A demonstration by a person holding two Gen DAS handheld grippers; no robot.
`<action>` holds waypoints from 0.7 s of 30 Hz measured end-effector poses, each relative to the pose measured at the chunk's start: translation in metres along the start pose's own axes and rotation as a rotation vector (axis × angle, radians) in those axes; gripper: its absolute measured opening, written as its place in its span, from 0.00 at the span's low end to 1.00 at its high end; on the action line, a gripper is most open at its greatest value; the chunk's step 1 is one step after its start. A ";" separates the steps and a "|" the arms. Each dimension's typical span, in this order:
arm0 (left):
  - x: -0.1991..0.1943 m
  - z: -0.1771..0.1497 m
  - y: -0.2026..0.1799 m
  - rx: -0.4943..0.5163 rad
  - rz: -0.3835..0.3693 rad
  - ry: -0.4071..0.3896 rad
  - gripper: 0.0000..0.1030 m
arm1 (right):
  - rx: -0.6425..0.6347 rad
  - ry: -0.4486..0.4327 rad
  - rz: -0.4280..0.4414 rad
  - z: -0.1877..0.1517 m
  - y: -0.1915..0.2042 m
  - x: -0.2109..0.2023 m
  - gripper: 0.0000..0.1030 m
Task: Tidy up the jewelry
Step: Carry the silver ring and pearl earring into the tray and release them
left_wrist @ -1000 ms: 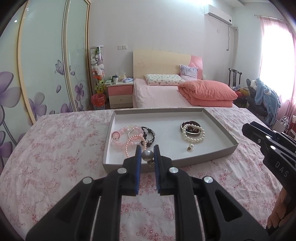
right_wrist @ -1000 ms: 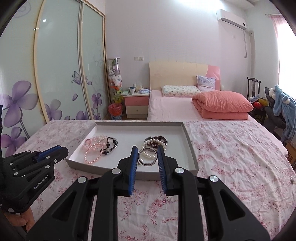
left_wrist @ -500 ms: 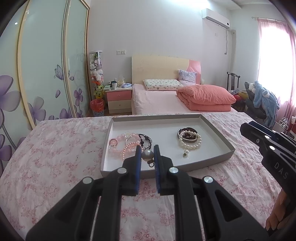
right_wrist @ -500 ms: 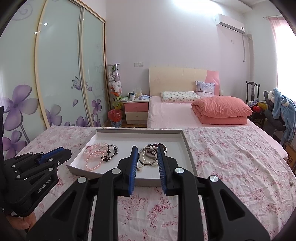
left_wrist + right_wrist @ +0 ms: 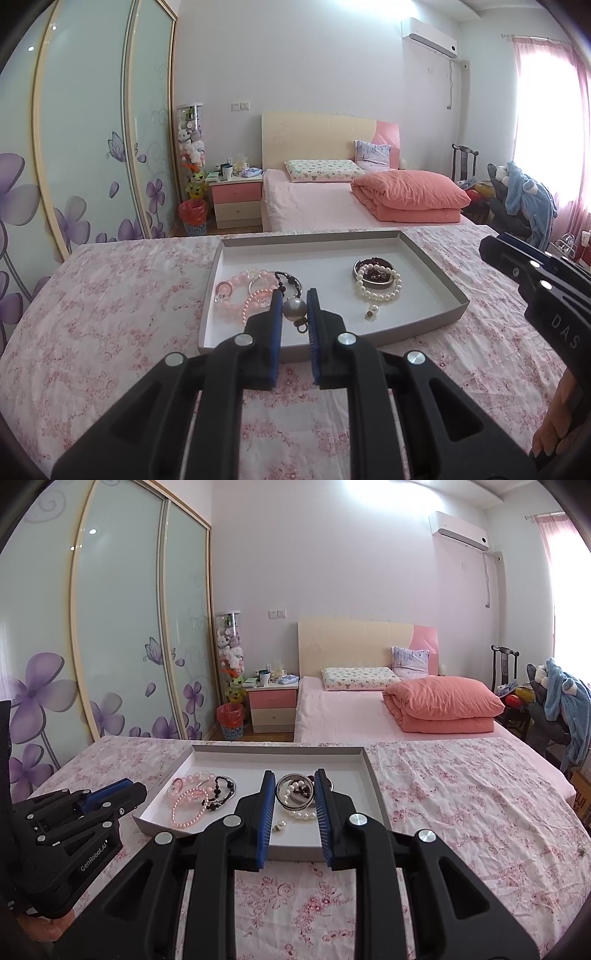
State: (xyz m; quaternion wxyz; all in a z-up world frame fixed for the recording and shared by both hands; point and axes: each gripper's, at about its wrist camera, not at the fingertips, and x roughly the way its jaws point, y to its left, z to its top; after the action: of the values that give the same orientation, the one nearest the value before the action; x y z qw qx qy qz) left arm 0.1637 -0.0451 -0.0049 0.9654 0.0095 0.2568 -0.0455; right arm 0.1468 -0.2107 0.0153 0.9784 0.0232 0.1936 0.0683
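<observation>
The left gripper [image 5: 292, 306], pinching a grey pearl pendant [image 5: 294, 309] above the tray [image 5: 436, 258]'s near rim, should lower gently before letting go, while the right gripper [image 5: 294, 795] hangs spread and empty beside.

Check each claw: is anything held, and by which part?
The left claw pinches a large grey pearl by its sides, its small clasp hanging below. The right claw is open and holds nothing.

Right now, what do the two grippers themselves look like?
Both are black plastic with cut-out linkage arms, round silver pivot pins and blue ribbed pads. The left gripper carries white "GenRobot.AI" lettering on its side, seen from the right wrist; the right gripper shows "DAS". No cables or sleeves visible.
</observation>
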 end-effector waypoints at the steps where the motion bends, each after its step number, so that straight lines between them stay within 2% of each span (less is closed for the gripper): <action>1: 0.002 0.001 0.000 0.000 0.001 0.000 0.13 | 0.000 -0.004 0.000 0.001 0.000 0.002 0.22; 8: 0.033 0.018 0.008 -0.019 -0.009 0.036 0.13 | 0.020 0.017 0.009 0.012 -0.007 0.033 0.22; 21: 0.106 0.027 0.009 -0.031 -0.030 0.131 0.14 | 0.056 0.147 0.034 0.006 -0.012 0.107 0.22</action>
State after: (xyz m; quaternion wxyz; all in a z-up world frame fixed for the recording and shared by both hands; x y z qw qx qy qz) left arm 0.2693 -0.0457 -0.0343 0.9458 -0.0065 0.3200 -0.0554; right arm 0.2484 -0.2075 -0.0199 0.9592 0.0486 0.2662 0.0812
